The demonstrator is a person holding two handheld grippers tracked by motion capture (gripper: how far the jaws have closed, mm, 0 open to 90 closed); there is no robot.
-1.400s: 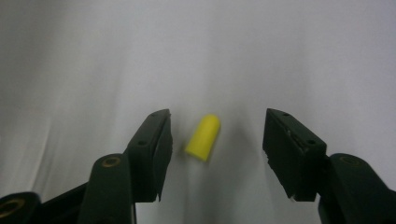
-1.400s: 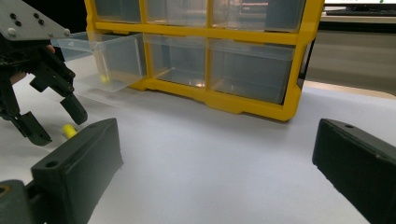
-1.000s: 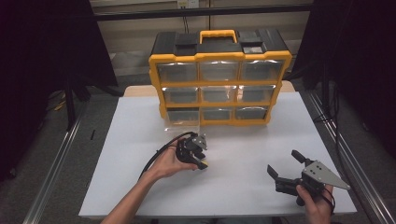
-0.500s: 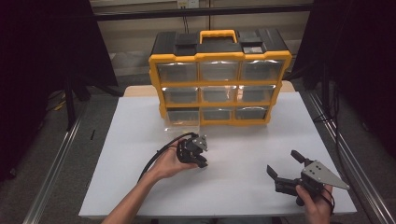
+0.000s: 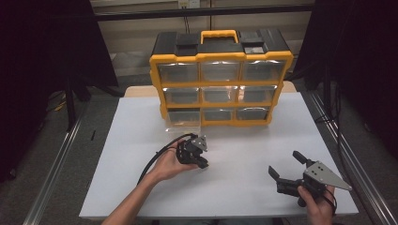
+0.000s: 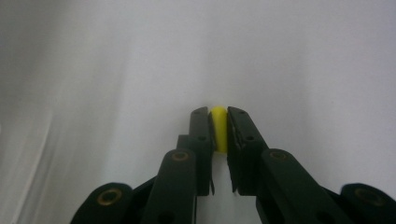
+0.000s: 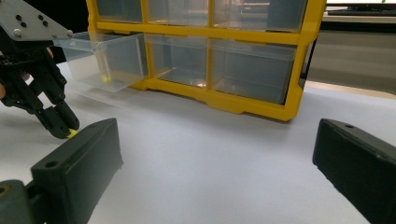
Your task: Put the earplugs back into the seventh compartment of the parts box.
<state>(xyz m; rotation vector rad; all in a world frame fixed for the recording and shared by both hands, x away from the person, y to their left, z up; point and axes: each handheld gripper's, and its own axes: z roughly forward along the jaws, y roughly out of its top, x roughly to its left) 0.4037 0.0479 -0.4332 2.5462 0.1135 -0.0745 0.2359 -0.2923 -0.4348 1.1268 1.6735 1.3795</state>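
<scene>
From the high view, the left gripper point(image 5: 202, 162) pointed down at the white worktop point(image 5: 244, 140) in front of a yellow organiser point(image 5: 220, 77), whose lower-left drawer point(image 5: 183, 117) stood pulled out beyond those jaws; the right gripper point(image 5: 287, 165) rested well apart, near the worktop's front edge, with its jaws spread and nothing between them. Along the left gripper view, the left gripper point(image 6: 219, 128) had just been closing its jaws, and they now clenched a small yellow piece point(image 6: 218, 126) between their tips, right at the white surface. Across the right gripper view, the right gripper point(image 7: 217, 149) showed its jaws released and wide apart over bare worktop point(image 7: 224, 158), while beyond its near jaw the left gripper point(image 7: 65, 128) pressed down with the yellow piece point(image 7: 72, 134) showing at the tips; behind it the clear drawer point(image 7: 105, 63) jutted from the organiser point(image 7: 210, 51), with a small yellow speck inside.
</scene>
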